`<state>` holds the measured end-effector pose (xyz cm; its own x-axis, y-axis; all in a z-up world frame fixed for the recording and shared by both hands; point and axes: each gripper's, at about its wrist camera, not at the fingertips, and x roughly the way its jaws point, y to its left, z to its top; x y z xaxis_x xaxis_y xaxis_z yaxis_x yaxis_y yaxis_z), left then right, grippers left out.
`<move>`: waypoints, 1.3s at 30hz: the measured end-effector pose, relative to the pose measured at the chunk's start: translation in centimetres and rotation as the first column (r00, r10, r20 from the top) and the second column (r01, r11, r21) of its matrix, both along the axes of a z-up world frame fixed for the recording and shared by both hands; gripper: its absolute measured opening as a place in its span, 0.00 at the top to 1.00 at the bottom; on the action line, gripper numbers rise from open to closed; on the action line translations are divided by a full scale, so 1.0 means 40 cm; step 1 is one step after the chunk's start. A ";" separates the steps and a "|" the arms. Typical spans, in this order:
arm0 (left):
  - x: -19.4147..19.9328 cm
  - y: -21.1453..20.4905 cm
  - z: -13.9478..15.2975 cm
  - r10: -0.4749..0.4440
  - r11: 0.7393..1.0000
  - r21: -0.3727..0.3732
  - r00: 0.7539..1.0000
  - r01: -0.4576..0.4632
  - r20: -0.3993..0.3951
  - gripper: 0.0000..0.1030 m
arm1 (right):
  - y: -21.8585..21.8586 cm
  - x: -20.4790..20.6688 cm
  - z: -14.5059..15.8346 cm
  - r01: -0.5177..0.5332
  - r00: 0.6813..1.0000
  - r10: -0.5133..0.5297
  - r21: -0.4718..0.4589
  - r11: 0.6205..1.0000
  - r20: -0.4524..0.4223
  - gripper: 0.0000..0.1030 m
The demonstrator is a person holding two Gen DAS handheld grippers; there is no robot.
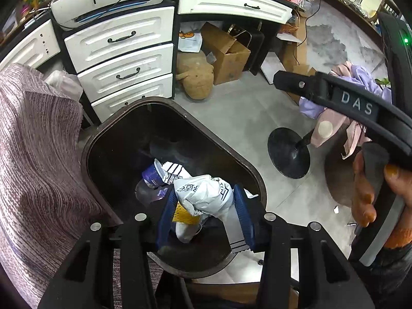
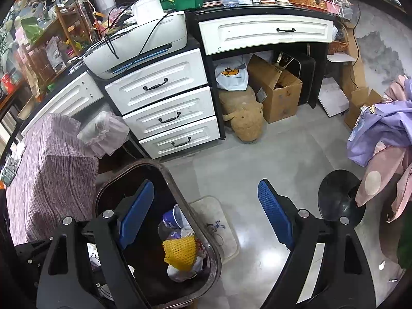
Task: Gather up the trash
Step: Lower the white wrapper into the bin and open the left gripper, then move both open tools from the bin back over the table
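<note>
We hold the left tongs [image 1: 206,213] clenched on a crumpled bundle of white printed wrappers with a scrap of yellow foam netting [image 1: 203,193], poised over the mouth of the dark brown, rounded plastic trash bin [image 1: 88,139] that stands on the grey tiled floor [image 1: 231,118] beside the white drawer unit [image 1: 123,59]. The bundle hangs inside the rim's outline, above a purple wrapper and striped paper [image 1: 164,172] already at the bottom. The right tongs [image 2: 206,216] stand released and empty, one blue pad over the bin, the other over the floor. To do this well, we judge the bundle should be let go only while centred over the opening, low enough that the light netting cannot drift past the rim, with the right tongs kept clear.
</note>
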<state>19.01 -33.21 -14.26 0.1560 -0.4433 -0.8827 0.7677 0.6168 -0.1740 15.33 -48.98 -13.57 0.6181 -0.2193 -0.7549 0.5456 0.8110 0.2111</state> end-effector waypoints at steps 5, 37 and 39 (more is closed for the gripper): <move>-0.001 -0.005 0.002 0.007 1.000 0.004 1.000 -0.007 -0.002 0.34 | 0.015 0.005 0.001 -0.016 1.000 0.016 -0.001 1.000 -0.004 0.20; -0.005 0.340 0.258 0.192 0.970 -0.181 0.966 -0.161 0.173 0.11 | 0.300 0.122 0.106 -0.415 0.907 0.418 -0.067 0.907 0.042 0.20; 0.004 0.381 0.269 0.229 0.964 -0.177 0.957 -0.197 0.181 0.11 | 0.348 0.139 0.129 -0.467 0.880 0.471 -0.073 0.881 0.053 0.20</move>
<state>19.17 -17.98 -3.49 0.4263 -0.5100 -0.7471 0.6502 0.7470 -0.1389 20.89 -35.08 -8.41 0.7080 0.0681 -0.7029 0.0845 0.9800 0.1800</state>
